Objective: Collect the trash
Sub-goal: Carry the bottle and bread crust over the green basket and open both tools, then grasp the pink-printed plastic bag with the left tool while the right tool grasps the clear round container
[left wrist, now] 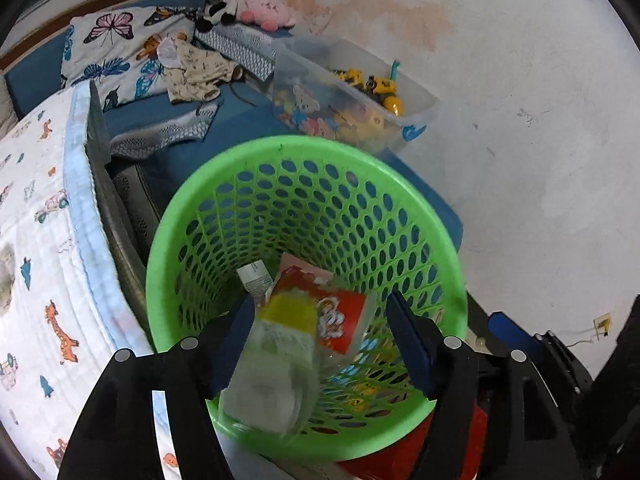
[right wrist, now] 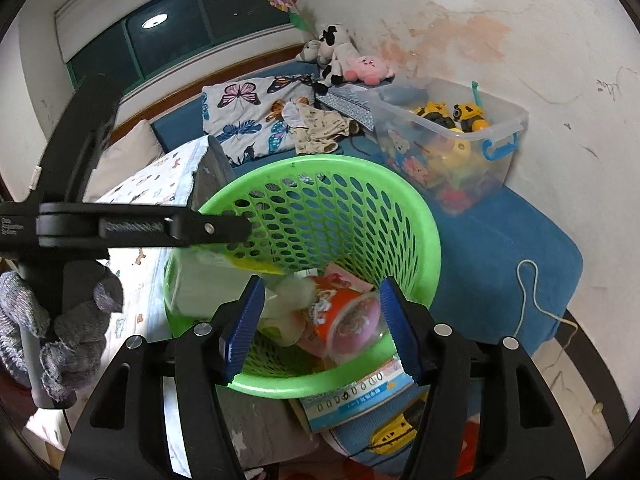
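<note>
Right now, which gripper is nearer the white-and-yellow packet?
Left. The packet sits between the left gripper's open fingers; the right gripper hovers beside it, over the basket's near rim.

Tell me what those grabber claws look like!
Each gripper has two black plastic arms with round silver bolts and ribbed blue pads at the fingertips. One black handle carries small pale lettering. The hand holding it wears a grey knitted glove.

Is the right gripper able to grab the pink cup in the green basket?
Probably yes. The right gripper is open right above the basket, and the cup lies on top of the trash with nothing covering it.
</note>
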Tool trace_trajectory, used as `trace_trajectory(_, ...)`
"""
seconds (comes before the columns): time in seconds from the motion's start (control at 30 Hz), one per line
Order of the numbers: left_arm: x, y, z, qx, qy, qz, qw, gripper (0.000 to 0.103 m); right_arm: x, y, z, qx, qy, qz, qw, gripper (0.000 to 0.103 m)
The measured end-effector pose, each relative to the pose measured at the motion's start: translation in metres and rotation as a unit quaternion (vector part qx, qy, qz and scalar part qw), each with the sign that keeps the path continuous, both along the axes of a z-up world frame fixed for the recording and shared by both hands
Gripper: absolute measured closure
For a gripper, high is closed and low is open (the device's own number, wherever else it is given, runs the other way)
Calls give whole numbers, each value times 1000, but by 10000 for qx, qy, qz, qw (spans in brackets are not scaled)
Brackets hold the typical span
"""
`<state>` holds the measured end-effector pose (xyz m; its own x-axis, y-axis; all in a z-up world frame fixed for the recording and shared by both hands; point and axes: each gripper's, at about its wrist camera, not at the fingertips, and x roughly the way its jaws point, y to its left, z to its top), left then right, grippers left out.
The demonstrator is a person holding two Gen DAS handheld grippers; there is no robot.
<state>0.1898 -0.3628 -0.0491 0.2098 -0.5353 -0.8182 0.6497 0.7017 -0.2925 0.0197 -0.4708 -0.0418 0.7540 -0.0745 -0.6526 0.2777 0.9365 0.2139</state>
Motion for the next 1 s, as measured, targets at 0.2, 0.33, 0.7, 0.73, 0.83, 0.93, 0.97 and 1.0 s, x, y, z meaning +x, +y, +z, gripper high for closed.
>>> trace_trajectory(0.2,-5,33,20,-4,-317,263,9992,37,0,8,5,22,-85,91,9999,41)
trace_trajectory(0.33,-1,66,28,20,-441,617,9971,37,7,20,8,14,-105,249,9996,40)
trace_trajectory(0.7,39,174,33,336,-639,1913,9789,37,49,65,27,-65,-94,947,9954,40)
trace_trajectory(0.73,45,186,34,360,-633,2064,9758,37,55,71,29,-87,-80,1027,9946,40)
trace_trajectory(0.83,66,222,34,428,-532,2620,9627,37,71,85,34,-128,-59,1254,9920,40)
trace_trajectory(0.93,87,257,33,445,-429,3193,9456,36,87,98,37,-156,-37,1464,9891,40)
trace_trajectory(0.97,91,266,32,443,-405,3326,9412,32,94,104,38,-158,-25,1548,9878,39)
trace_trajectory(1.0,98,278,31,420,-354,3547,9334,31,99,108,38,-148,-9,1617,9867,39)
